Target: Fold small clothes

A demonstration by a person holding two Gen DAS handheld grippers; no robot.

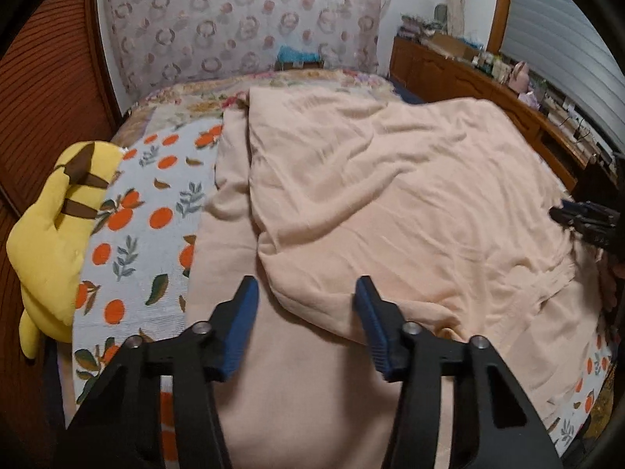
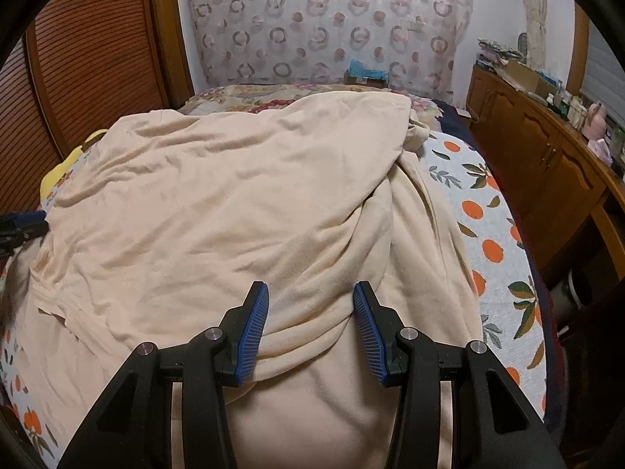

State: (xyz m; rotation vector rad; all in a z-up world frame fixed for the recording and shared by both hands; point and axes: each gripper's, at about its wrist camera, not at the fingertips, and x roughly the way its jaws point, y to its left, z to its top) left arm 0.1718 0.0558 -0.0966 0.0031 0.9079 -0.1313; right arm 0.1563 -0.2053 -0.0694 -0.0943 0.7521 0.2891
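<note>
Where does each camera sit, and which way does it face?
Left wrist: on the left gripper, looking down over the peach garment; plush at left; right gripper at the right edge.
Right wrist: on the right gripper, over the garment; left gripper at the left edge.
Shared: garment, bedspread, dresser.

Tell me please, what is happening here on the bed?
A person is folding a peach garment spread on a bed with an orange-print cover, using a gripper in each hand. The right gripper has a bunched fold of the cloth between its jaws; whether it is pinched is hard to tell. The left gripper is open over the garment's edge, holding nothing. A yellow plush toy lies at the bed's side.
</note>
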